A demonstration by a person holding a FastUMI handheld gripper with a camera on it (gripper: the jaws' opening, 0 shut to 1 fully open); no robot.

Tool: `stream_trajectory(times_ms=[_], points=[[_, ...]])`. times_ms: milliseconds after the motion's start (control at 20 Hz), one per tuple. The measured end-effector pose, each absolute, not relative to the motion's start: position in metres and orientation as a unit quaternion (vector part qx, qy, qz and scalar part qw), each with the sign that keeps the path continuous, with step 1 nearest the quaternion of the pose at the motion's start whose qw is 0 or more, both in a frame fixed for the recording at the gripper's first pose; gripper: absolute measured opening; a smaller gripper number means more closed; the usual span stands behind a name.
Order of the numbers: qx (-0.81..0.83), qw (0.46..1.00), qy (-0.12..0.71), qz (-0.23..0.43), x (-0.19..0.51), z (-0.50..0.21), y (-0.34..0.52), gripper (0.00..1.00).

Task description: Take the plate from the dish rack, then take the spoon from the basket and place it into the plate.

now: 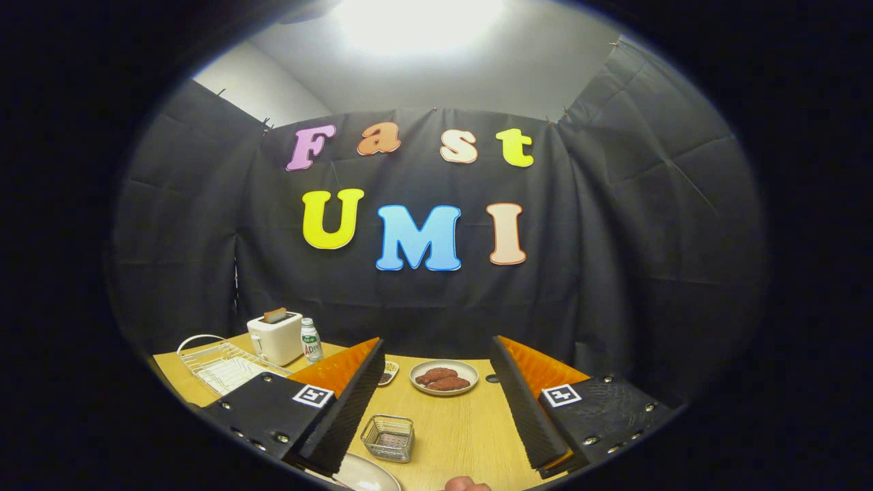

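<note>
The place was a small recording booth arranged like a kitchen corner, closed by black cloth walls point(614, 273) under a bright ceiling lamp point(416, 20). On the wooden table point(464, 429) stood a toaster point(275, 337), a dish rack point(222, 365) and a dish of food point(444, 377).

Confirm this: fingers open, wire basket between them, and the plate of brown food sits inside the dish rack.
One error. The gripper view shows the plate of brown food on the bare table, beyond the open gripper; the dish rack stands apart beside the toaster. The wire basket is between the fingers.
</note>
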State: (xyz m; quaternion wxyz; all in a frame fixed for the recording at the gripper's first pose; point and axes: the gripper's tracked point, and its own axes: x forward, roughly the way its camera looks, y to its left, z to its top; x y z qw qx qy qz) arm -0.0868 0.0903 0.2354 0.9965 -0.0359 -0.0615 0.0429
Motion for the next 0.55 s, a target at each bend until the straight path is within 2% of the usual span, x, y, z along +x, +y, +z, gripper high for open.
stream_trajectory(times_ms=[550], points=[[-0.048, 0.997, -0.066, 0.016, -0.04, 0.164, 0.033, 0.96]])
